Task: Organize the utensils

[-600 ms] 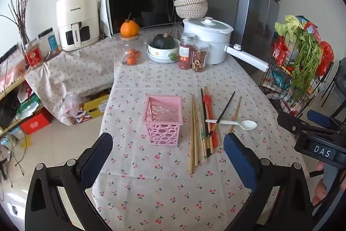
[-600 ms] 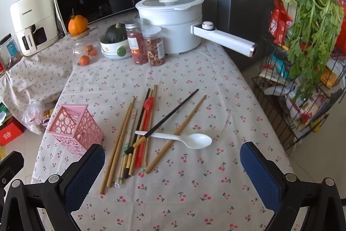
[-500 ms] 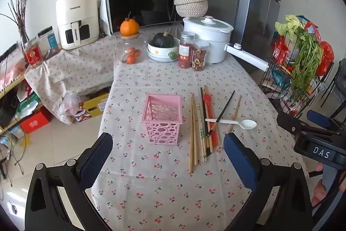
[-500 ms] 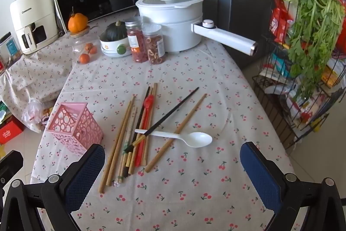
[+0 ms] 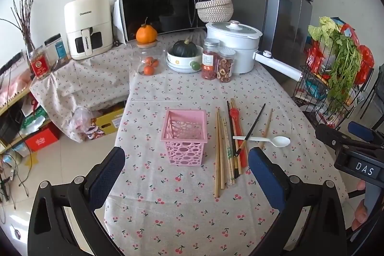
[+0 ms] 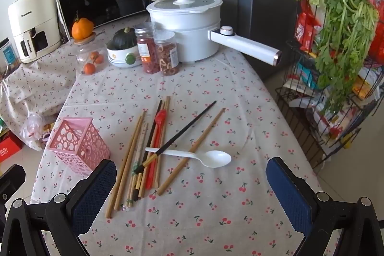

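Risk notes: left gripper [image 5: 186, 161] and right gripper [image 6: 189, 176] both spread wide, empty. Square pink perforated plastic basket [image 5: 184, 134] upright, light; sideways nudge tips it. Wooden chopsticks [image 6: 130, 157] beside basket, overlapped by black chopstick [image 6: 184, 130] and white plastic spoon [image 6: 192, 156]; lifting one likely drags neighbours.

basket [image 6: 79, 145]: near corner hidden behind the left pad of the right gripper [image 6: 189, 186]
chopsticks [image 6: 134, 157]: near ends partly behind that pad
hand [image 5: 361, 208]: only fingertips show, rest cut by edge
jar labels [image 5: 207, 58]: too small to read
fridge [image 5: 290, 4]: top cut off
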`<action>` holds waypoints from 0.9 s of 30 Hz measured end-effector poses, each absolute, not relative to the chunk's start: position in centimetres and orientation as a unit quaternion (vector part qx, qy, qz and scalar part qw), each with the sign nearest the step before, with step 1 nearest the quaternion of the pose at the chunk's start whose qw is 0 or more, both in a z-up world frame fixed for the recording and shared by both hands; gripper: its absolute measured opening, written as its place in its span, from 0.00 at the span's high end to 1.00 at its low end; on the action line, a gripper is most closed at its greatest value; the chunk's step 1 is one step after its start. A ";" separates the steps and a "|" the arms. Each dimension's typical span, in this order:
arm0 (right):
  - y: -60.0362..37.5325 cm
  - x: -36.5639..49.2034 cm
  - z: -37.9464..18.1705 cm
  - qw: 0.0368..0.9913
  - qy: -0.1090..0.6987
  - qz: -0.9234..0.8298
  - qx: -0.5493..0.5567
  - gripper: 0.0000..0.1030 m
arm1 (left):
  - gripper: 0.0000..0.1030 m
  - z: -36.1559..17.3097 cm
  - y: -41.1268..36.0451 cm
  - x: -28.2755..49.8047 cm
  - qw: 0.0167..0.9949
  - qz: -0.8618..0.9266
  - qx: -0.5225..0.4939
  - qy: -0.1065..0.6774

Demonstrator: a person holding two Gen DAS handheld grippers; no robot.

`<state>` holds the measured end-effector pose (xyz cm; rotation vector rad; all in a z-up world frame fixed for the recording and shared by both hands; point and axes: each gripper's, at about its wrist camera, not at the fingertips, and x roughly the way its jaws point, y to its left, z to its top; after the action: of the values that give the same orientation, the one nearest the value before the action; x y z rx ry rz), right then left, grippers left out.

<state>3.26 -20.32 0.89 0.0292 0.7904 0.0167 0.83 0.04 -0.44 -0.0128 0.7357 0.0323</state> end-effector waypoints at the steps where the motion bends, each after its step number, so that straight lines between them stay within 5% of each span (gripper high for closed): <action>1: -20.3 3.2 0.9 0.923 0.384 0.008 0.014 0.00 | 0.00 -0.4 0.0 0.8 0.933 0.016 -0.006 0.360; 27: -20.2 3.3 0.9 0.923 0.385 0.009 0.013 0.00 | 0.00 -0.8 -0.1 0.8 0.928 -0.002 -0.015 0.373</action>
<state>3.28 -20.24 0.88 0.0277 0.7906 0.0189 0.75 -0.13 -0.80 -0.0302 0.7652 -0.0049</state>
